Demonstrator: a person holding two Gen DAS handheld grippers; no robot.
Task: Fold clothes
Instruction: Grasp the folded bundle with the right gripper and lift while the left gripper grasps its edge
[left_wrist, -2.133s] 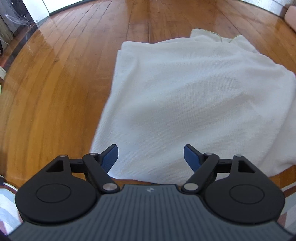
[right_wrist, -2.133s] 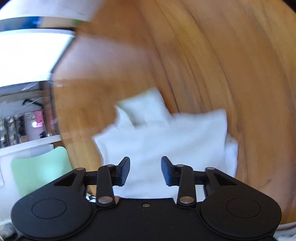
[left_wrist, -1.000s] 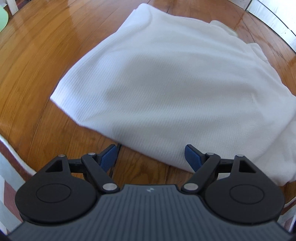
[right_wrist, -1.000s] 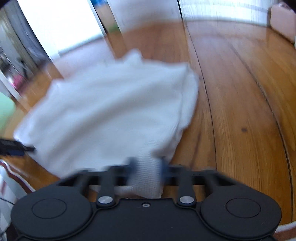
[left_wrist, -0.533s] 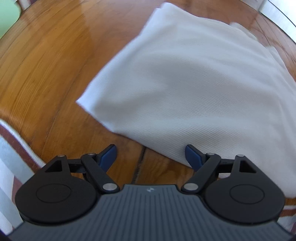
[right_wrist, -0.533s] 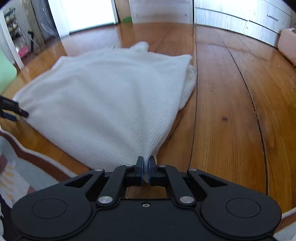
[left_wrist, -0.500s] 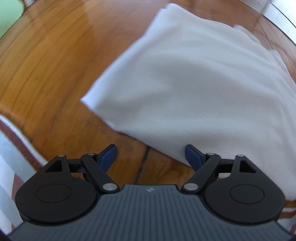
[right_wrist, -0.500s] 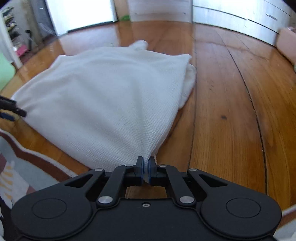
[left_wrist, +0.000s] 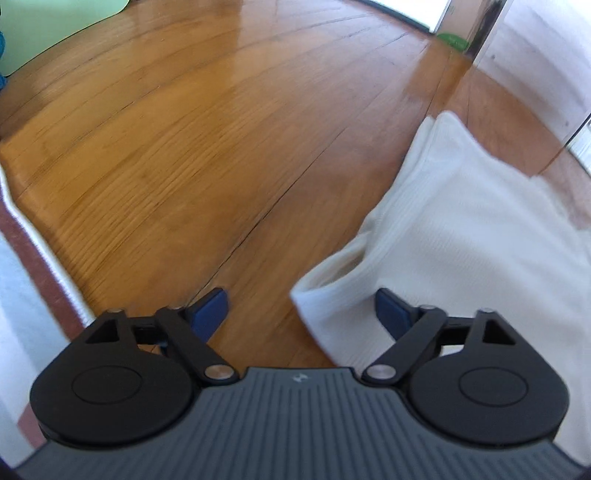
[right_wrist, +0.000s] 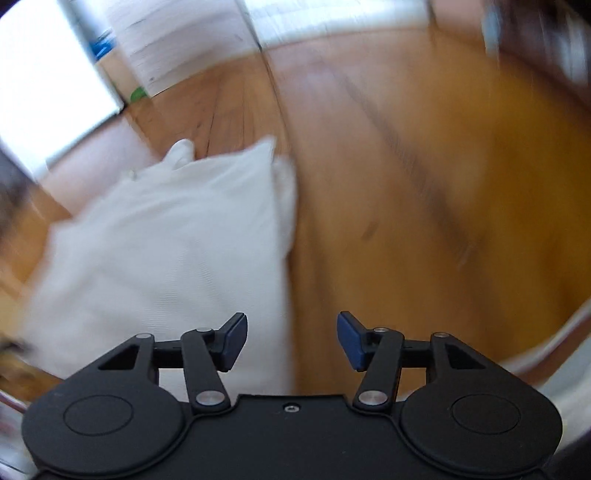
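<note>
Inspected at the wooden floor (left_wrist: 207, 155). White garment (left_wrist: 472, 236) found lying folded on the boards, occupying the right side of the left wrist view, with a ribbed edge running along its left border and one corner turned toward the camera. Same garment (right_wrist: 166, 251) found on the left side of the right wrist view, heavily blurred, with a small bunched part at its far end.

Left gripper (left_wrist: 301, 314) noted with jaws spread wide. Near corner of the garment lying between the two blue fingertips (left_wrist: 208, 308); no pad seen pressing on the cloth. Left tip over bare floor, right tip over the fabric.

Right gripper (right_wrist: 291, 339) noted with jaws having just been opening, now standing apart. Nothing gripped between them: right edge of the garment visible in the gap on the left, bare floor on the right.

Striped rug (left_wrist: 33, 236) noted at the left border of the left wrist view. Pale green mat (left_wrist: 55, 26) noted at the top left corner. White cabinet fronts (right_wrist: 177, 48) noted beyond the floor, blurred.
</note>
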